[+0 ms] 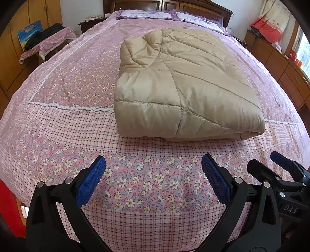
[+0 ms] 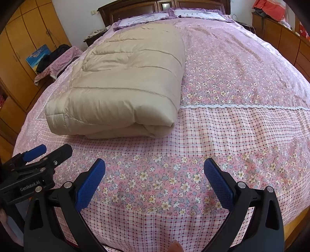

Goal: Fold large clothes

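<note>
A beige quilted padded garment (image 1: 184, 85) lies folded into a thick rectangular bundle on the bed; in the right wrist view the same bundle (image 2: 124, 87) sits toward the left. My left gripper (image 1: 153, 164) hovers over the foot of the bed, short of the bundle, wide open with nothing between its blue pads. My right gripper (image 2: 154, 165) is also wide open and empty, beside the left one. The right gripper's tip (image 1: 279, 160) shows at the right edge of the left wrist view; the left gripper's tip (image 2: 48, 152) shows at the left of the right wrist view.
The bed carries a pink floral and checked cover (image 1: 77, 126) with white lace trim. Pillows (image 1: 147, 14) lie by the dark headboard. Wooden wardrobes (image 2: 25, 38) stand on the left, a low wooden cabinet (image 1: 279, 64) on the right, and a cloth-covered stool (image 1: 50, 42) beside the bed.
</note>
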{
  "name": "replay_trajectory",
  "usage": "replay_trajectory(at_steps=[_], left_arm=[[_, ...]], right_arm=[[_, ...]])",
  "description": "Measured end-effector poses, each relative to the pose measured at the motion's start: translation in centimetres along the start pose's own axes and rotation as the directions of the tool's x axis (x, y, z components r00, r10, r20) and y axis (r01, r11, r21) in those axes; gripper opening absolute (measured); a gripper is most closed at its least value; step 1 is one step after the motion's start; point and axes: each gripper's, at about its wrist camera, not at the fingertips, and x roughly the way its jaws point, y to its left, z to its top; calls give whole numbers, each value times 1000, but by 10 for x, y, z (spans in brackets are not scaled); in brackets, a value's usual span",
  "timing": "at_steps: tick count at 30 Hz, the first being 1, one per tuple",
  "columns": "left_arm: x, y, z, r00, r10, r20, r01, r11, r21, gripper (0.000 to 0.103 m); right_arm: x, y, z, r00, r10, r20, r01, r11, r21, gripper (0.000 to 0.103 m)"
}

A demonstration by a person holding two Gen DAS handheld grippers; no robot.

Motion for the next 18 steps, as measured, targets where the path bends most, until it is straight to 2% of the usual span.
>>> replay_trajectory(at_steps=[18], left_arm=[[-1,-14,-8,1000,4,-21,-4,999,32,99]], right_arm=[[-1,-9,-2,1000,-4,-4,4,1000,15,98]])
